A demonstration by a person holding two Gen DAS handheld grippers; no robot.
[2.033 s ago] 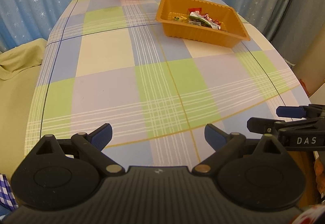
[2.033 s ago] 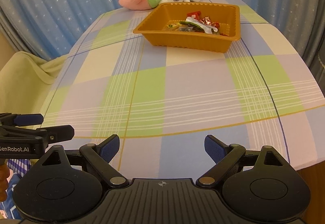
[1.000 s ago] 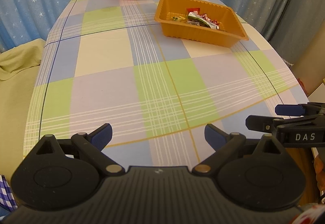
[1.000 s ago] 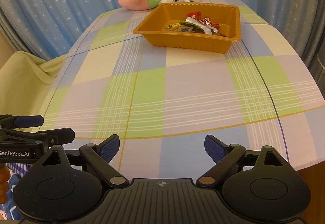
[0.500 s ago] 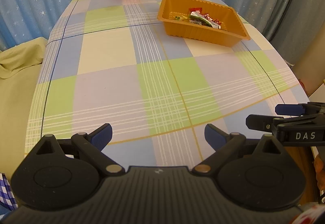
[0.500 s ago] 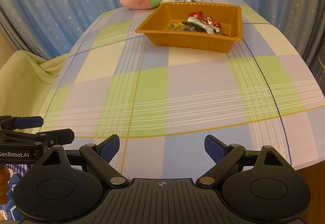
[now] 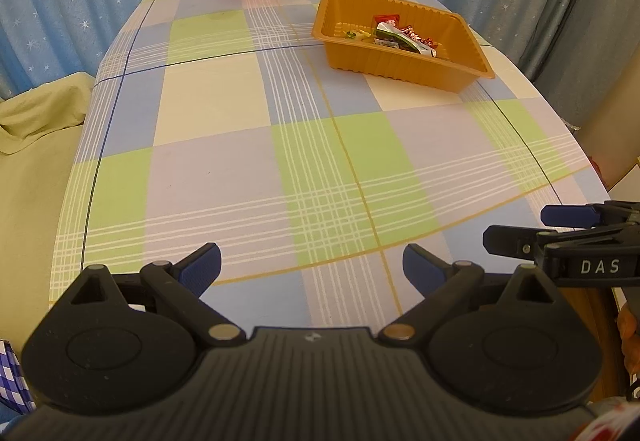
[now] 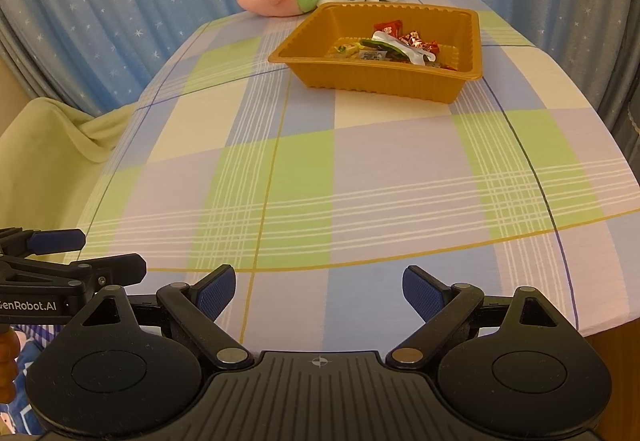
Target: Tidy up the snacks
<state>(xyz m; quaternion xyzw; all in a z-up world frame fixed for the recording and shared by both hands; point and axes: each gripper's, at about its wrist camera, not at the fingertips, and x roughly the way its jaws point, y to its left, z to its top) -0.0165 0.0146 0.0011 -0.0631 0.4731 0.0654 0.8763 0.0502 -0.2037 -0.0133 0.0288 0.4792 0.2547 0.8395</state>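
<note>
Both grippers hang over the near table edge, left gripper [image 7: 311,267] and right gripper [image 8: 319,289] spread wide with nothing in them. Snacks [image 8: 394,47] sit in the orange tray [image 8: 384,83] at the far right. Only the left view catches the grey curtain [image 7: 580,13] on the right.

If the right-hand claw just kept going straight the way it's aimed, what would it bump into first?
Most likely the bare checked tablecloth. The right gripper is open, empty and tilted downward toward the cloth. The orange tray of snacks sits farther back, so it would probably not be reached first, though depth is hard to judge.
</note>
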